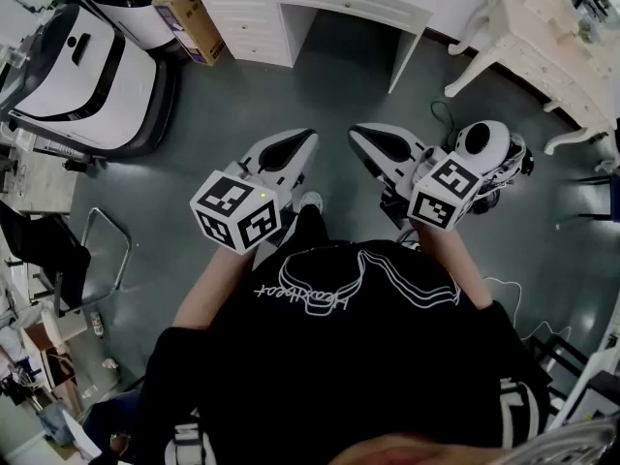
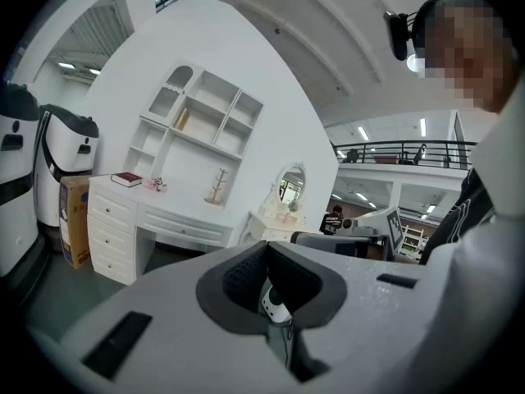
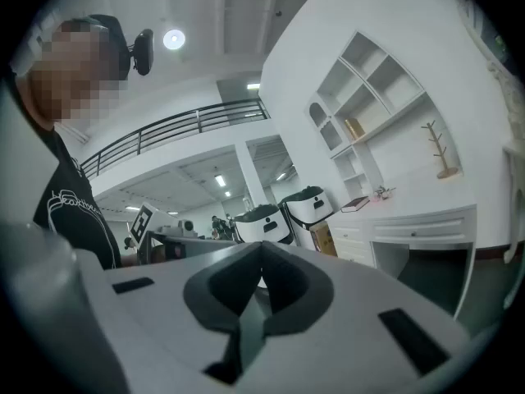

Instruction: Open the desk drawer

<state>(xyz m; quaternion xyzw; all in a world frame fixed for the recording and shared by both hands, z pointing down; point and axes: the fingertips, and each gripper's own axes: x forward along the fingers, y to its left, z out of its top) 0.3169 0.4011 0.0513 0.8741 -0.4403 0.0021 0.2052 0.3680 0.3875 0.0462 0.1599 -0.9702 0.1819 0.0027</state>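
Standing on a grey floor, well apart from the white desk and facing it. Holding the left gripper out in front of the body, tilting slightly downward, with its jaws pressed together and pinching nothing; carrying its marker cube nearest the chest, showing black-and-white square codes rather than letters. Holding the right gripper just beside it, roughly level, jaws likewise meeting in a thin seam with nothing between them, and its own cube showing the same kind of codes. Leaving the desk drawer shut under the desktop, above the knee space and to the right of a stack of small drawers, with neither gripper near it. Wearing a black shirt bearing a white line drawing and a line of script lettering, appearing upside down in the head view and not reading clearly. Seeing, beside the desk's left end, a brown cardboard box bearing blue print too small to read, and next to that two large white-and-black machines. Noting a dark red book lying on the desktop with no legible title, a small branching stand further along, and open wall shelves above. Sighting a white vanity table with an oval mirror to the right of the desk.
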